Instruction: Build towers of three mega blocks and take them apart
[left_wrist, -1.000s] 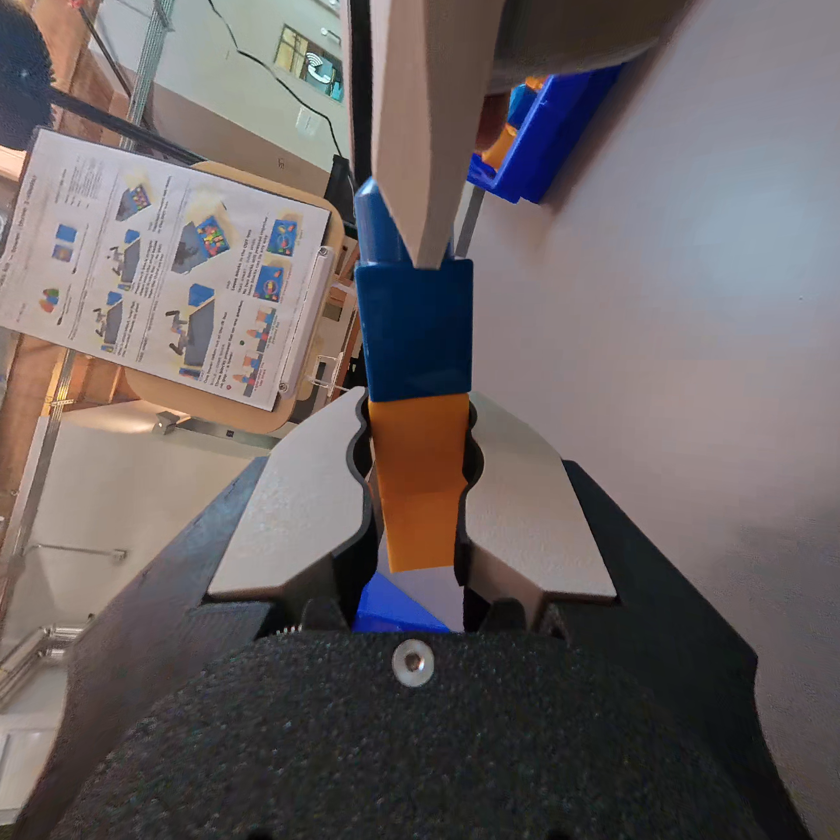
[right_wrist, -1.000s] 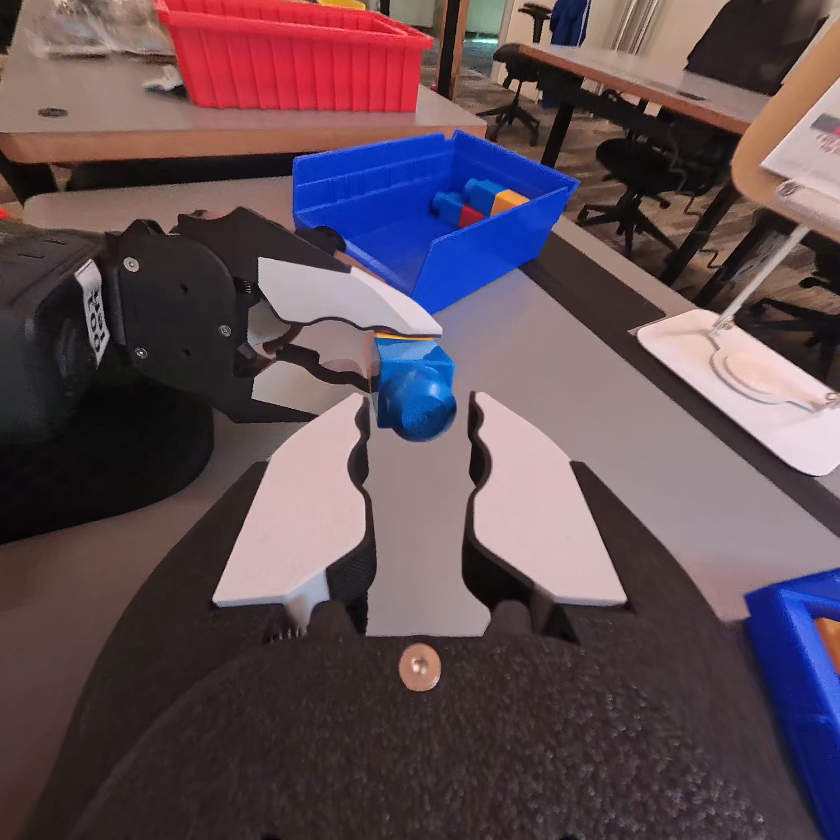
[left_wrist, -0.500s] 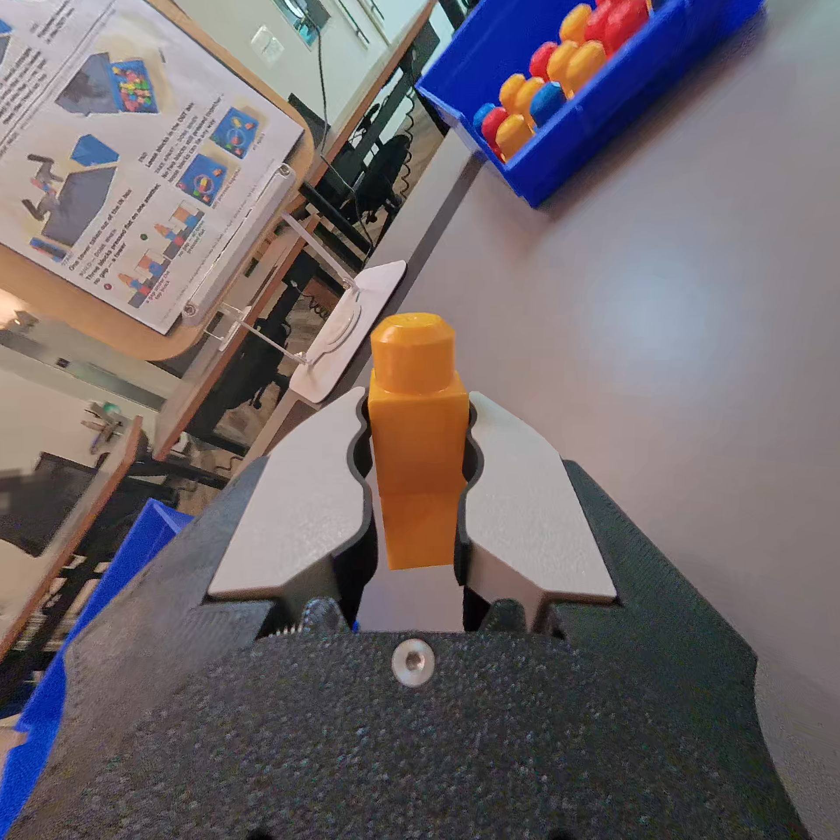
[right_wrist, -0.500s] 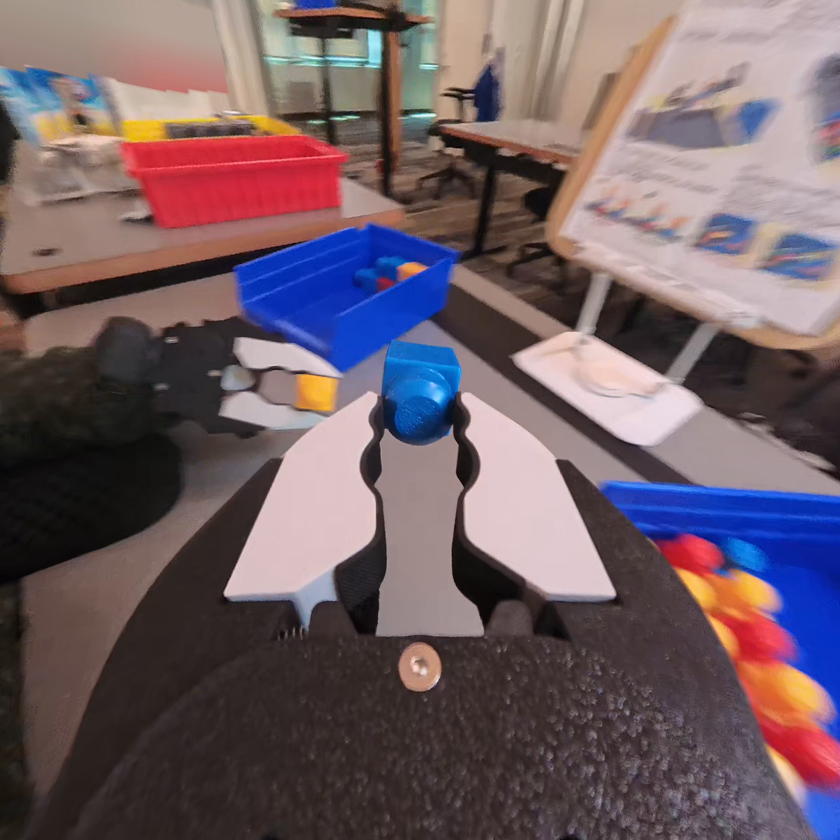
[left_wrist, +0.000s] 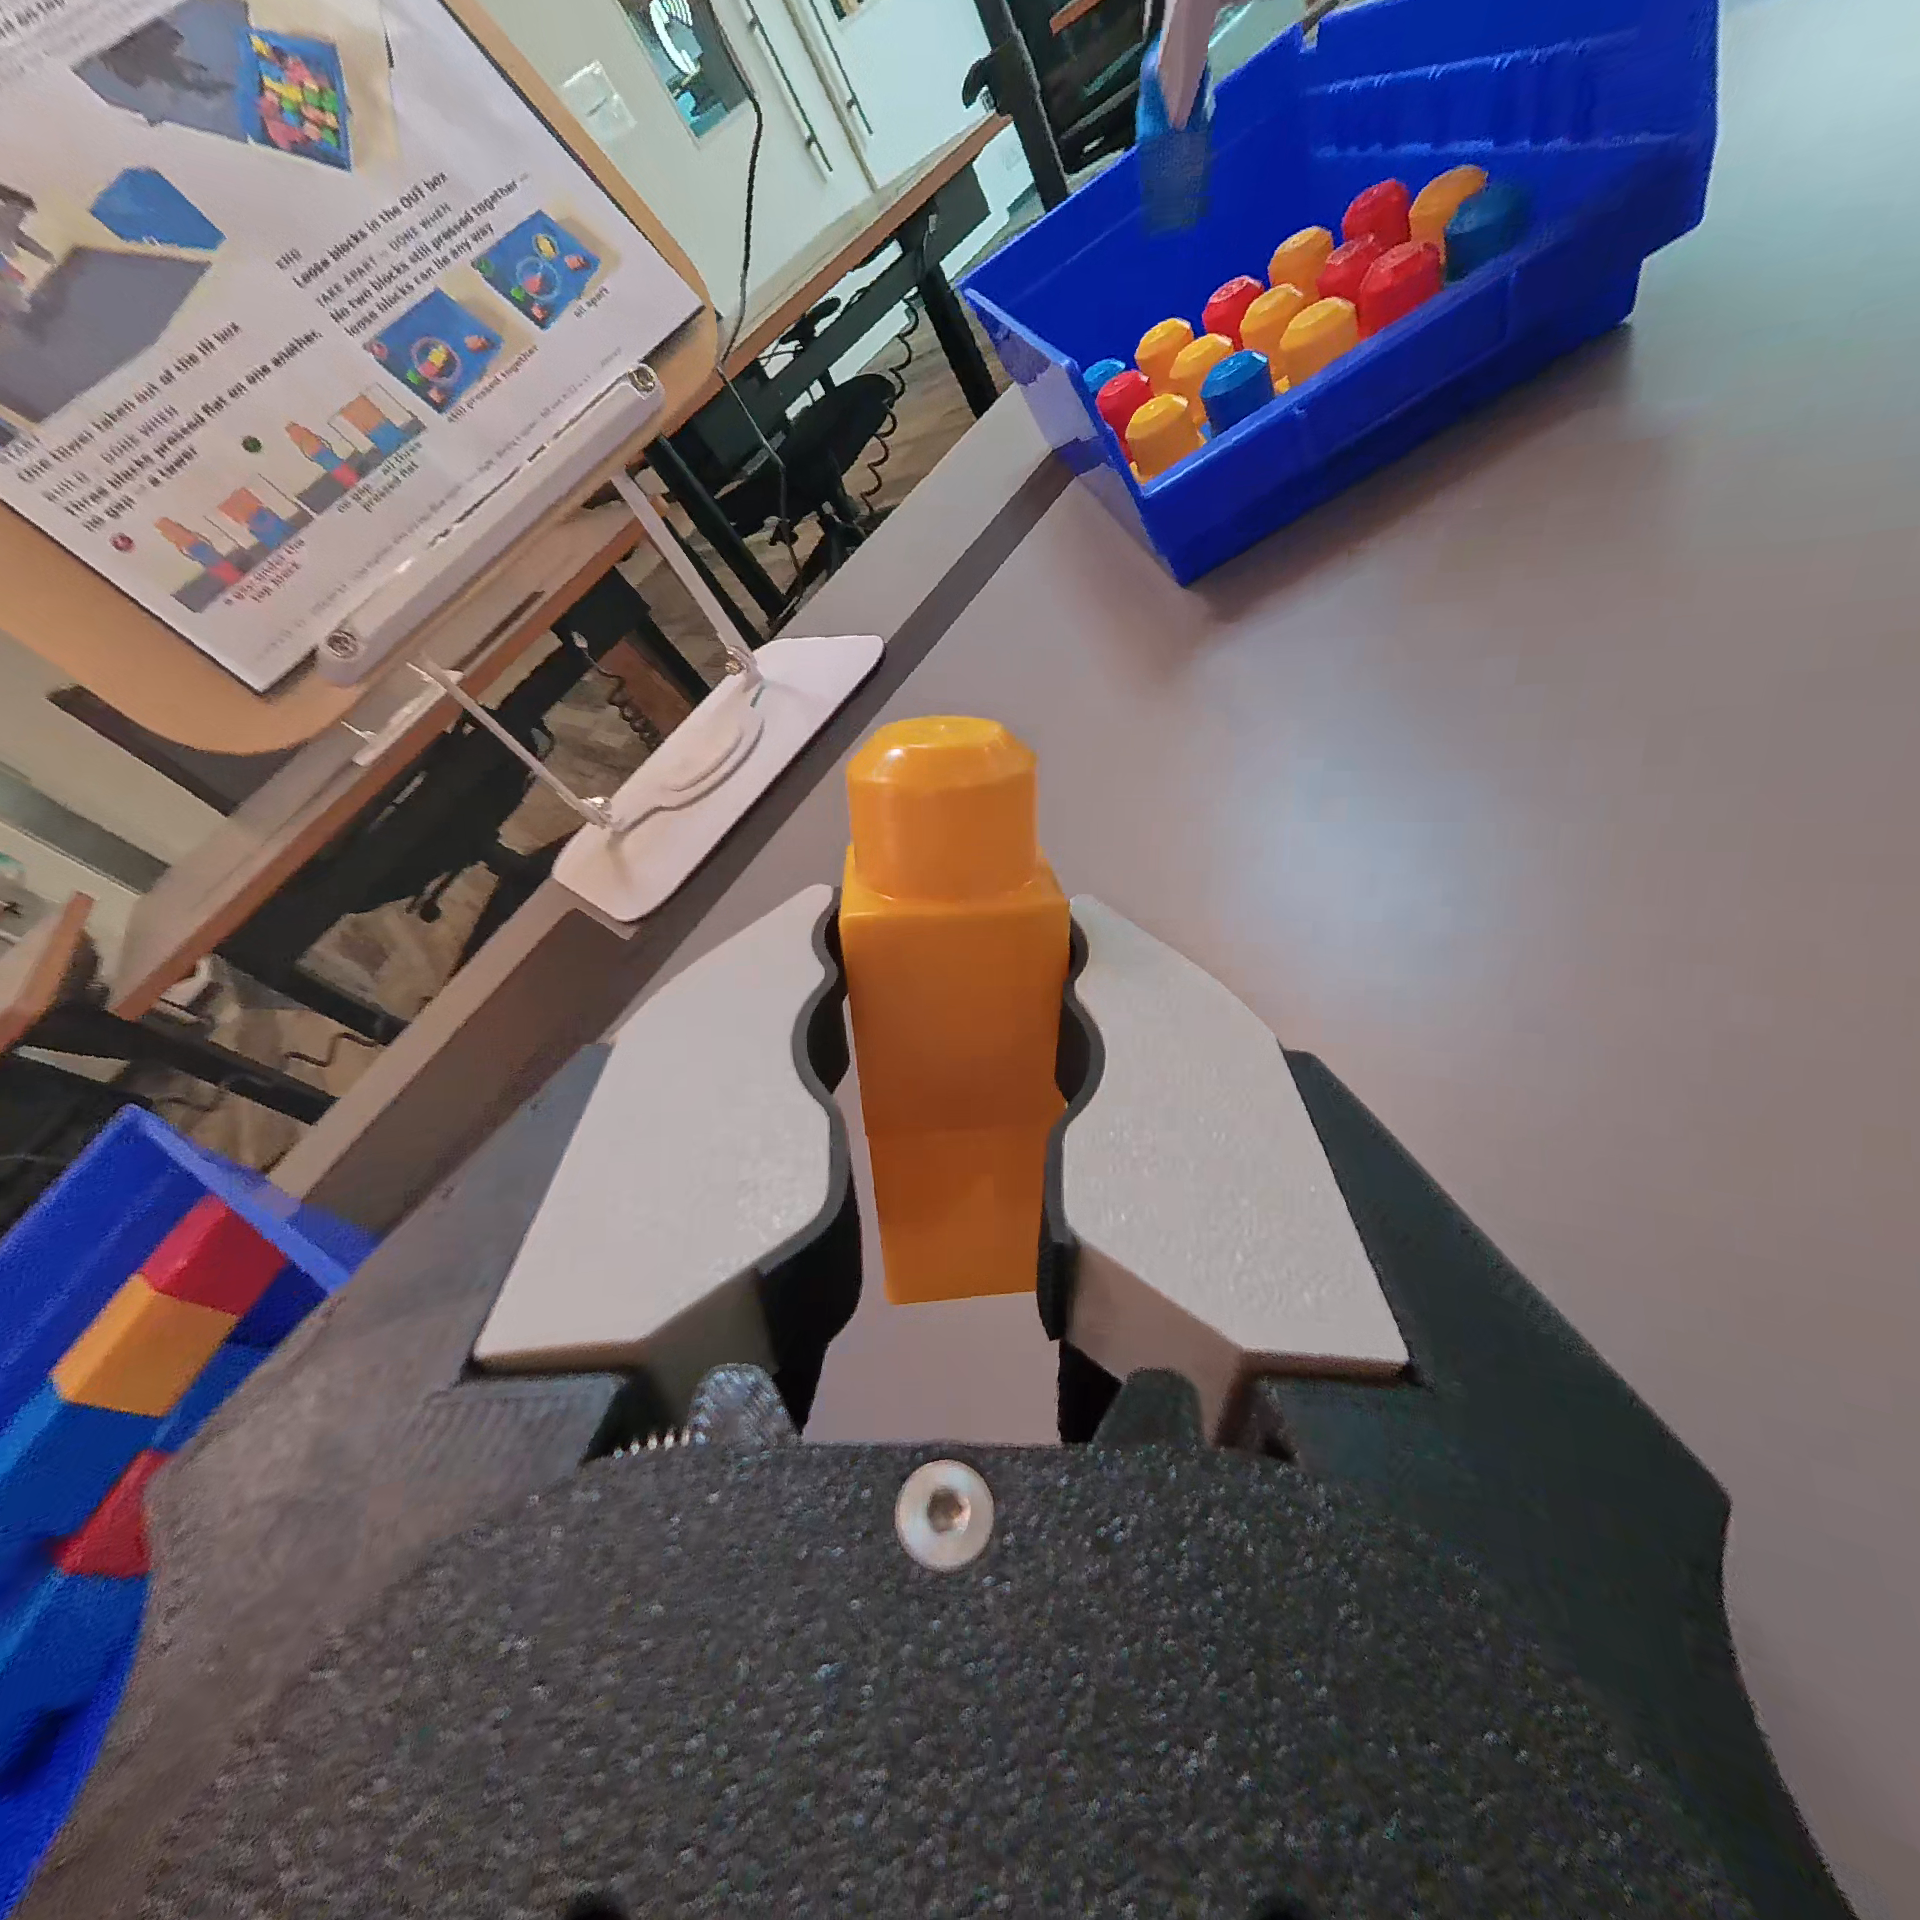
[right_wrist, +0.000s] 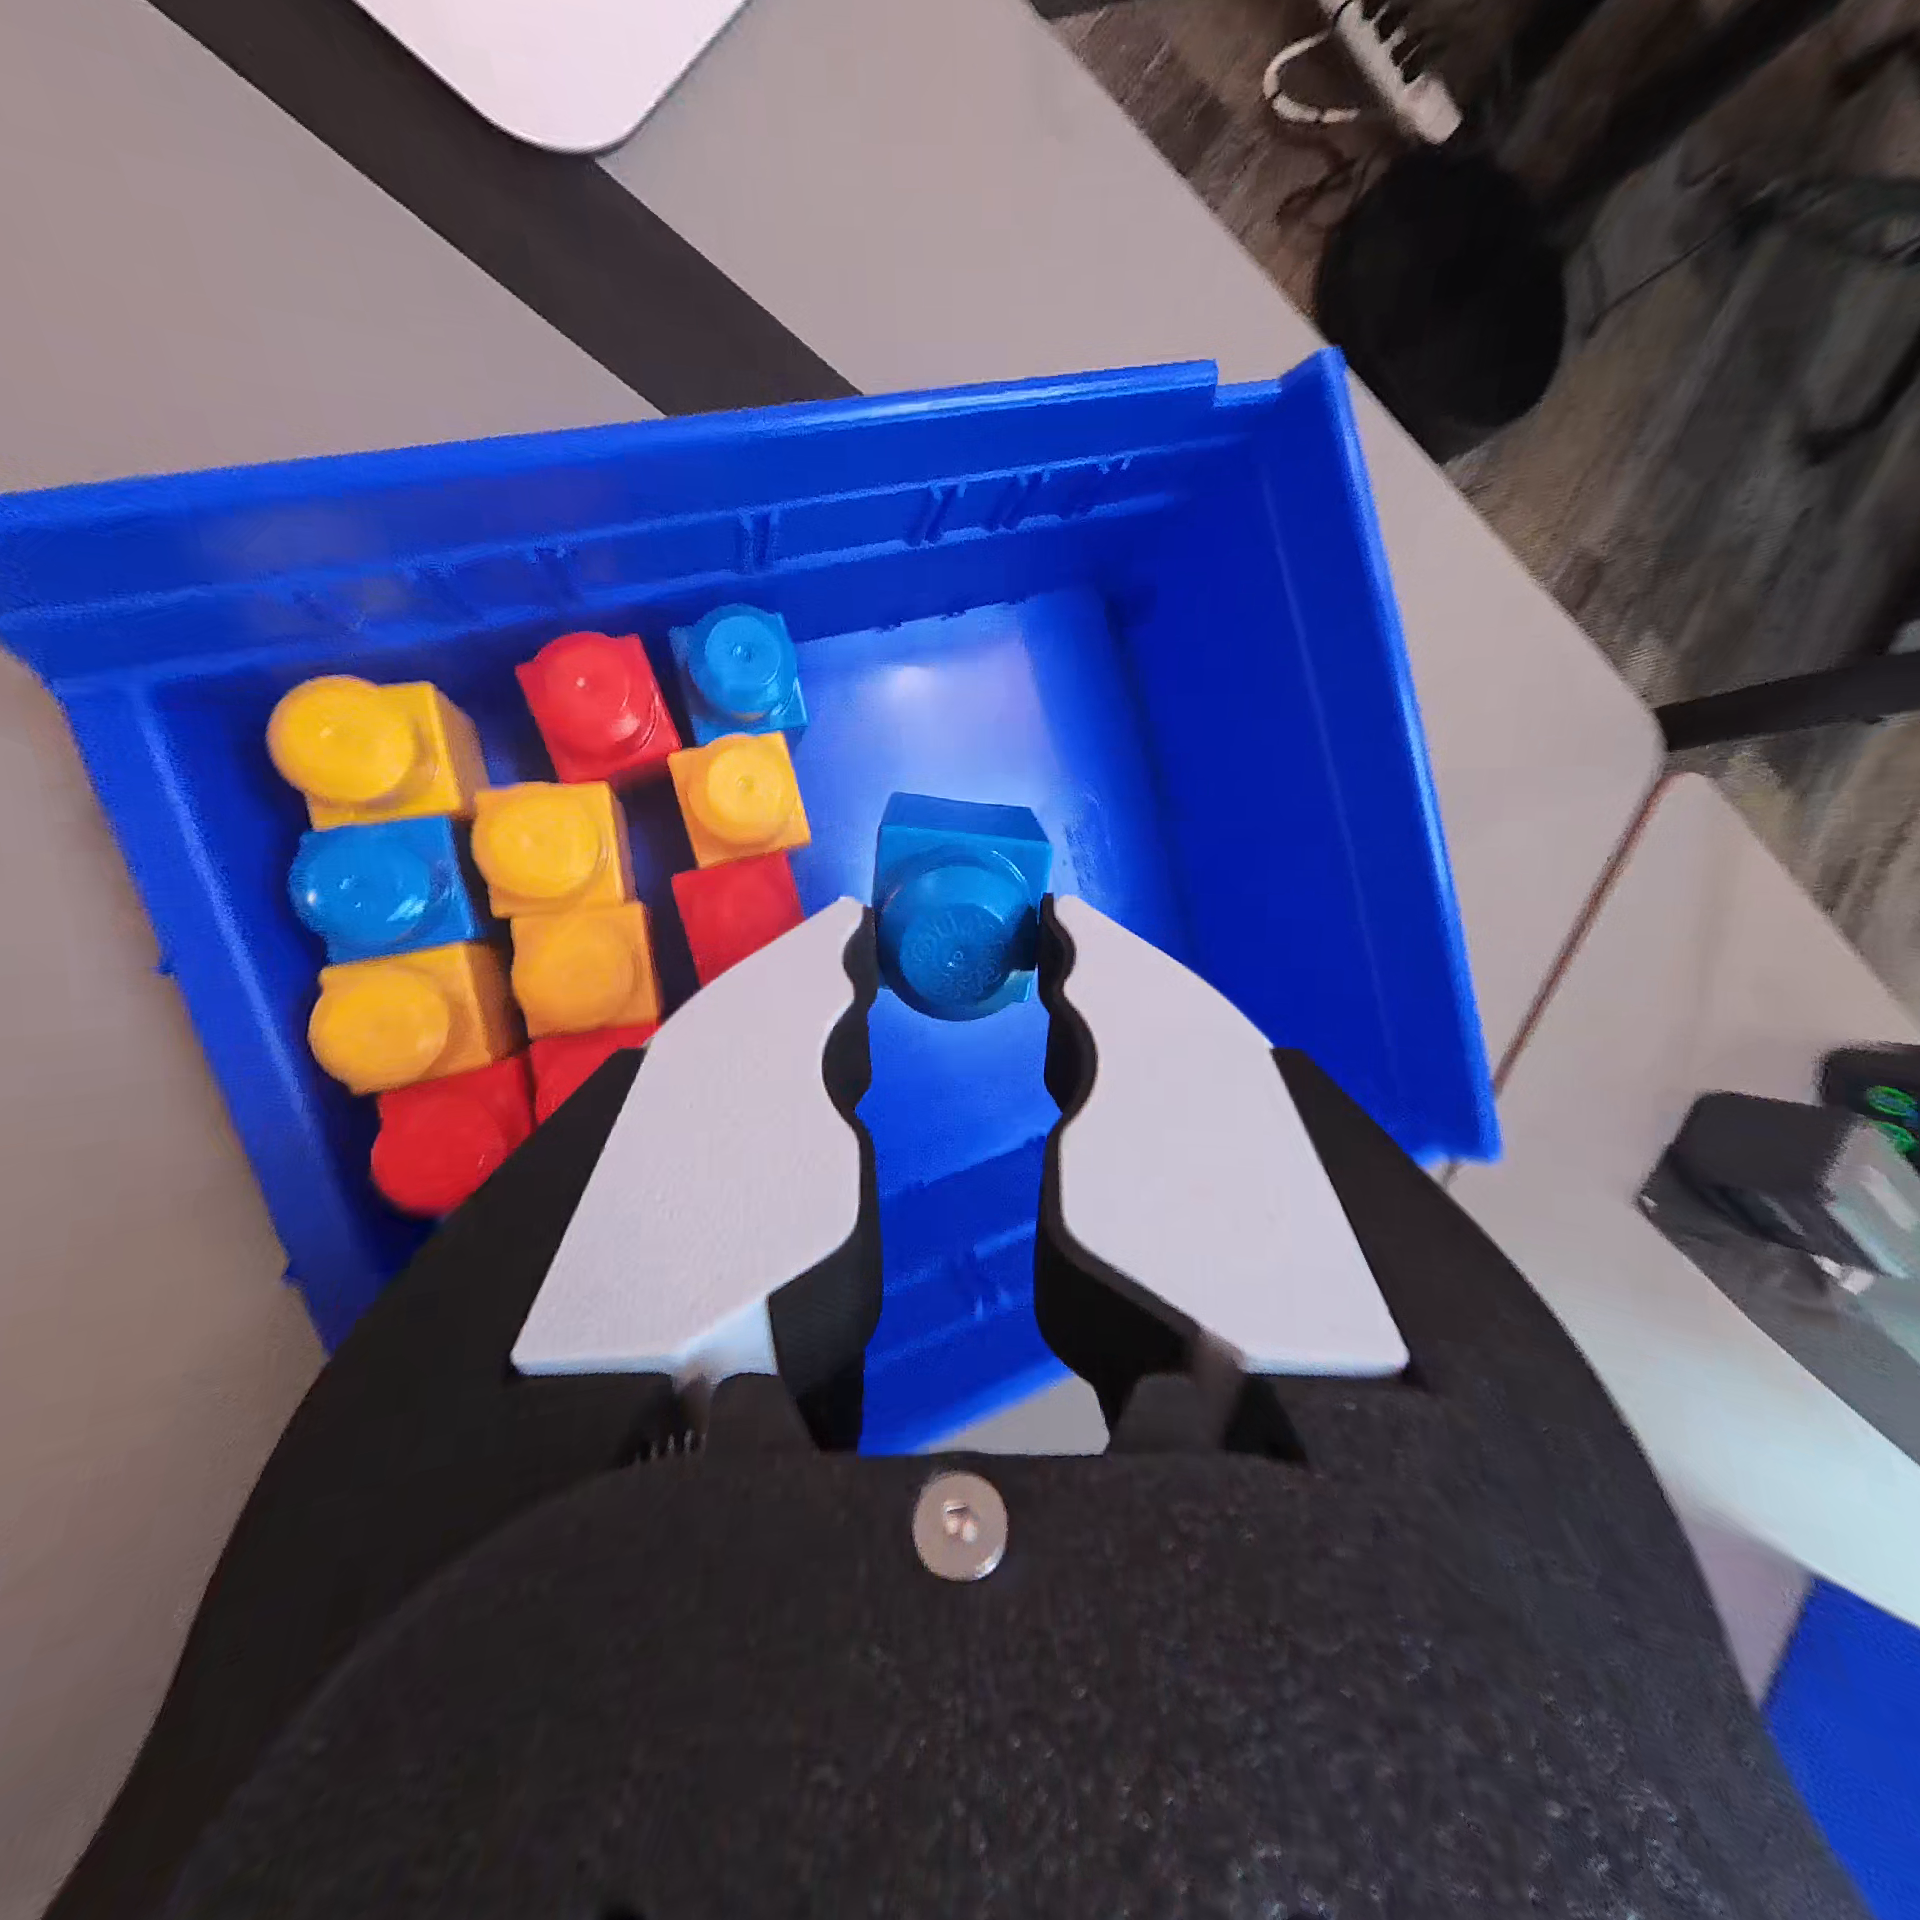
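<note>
The left gripper (left_wrist: 951, 914) was clamped on an orange block (left_wrist: 951, 1039), stud pointing forward, above the grey table (left_wrist: 1507, 831), with bare tabletop ahead and to its right as far as the blue bin (left_wrist: 1351, 457) near the far edge. The right gripper (right_wrist: 951, 914) pinched a blue block (right_wrist: 961, 904) by its stud at the very fingertips (right_wrist: 831, 935), held over the bare right half of that blue bin (right_wrist: 1351, 727); whether the block touched the bin floor cannot be told. The loose blocks (right_wrist: 551, 862) were packed against the bin's left wall, leaving open floor from the middle to the right wall. Visible studs or tops in the bin, seen from above: five orange, four red, two blue, besides the held blue block; some were partly hidden by the left finger. A second blue bin (left_wrist: 125, 1299) at the left edge of the left wrist view held stacked red, orange and blue blocks, blurred and not countable. An instruction sheet on a stand (left_wrist: 717, 748) stood at the table's far edge. One second earlier the blue block sat joined on the orange block in the left gripper while the right gripper's jaws were spread around its stud; half a second earlier the two blocks were already apart, and the right gripper has since swung over the bin.
</note>
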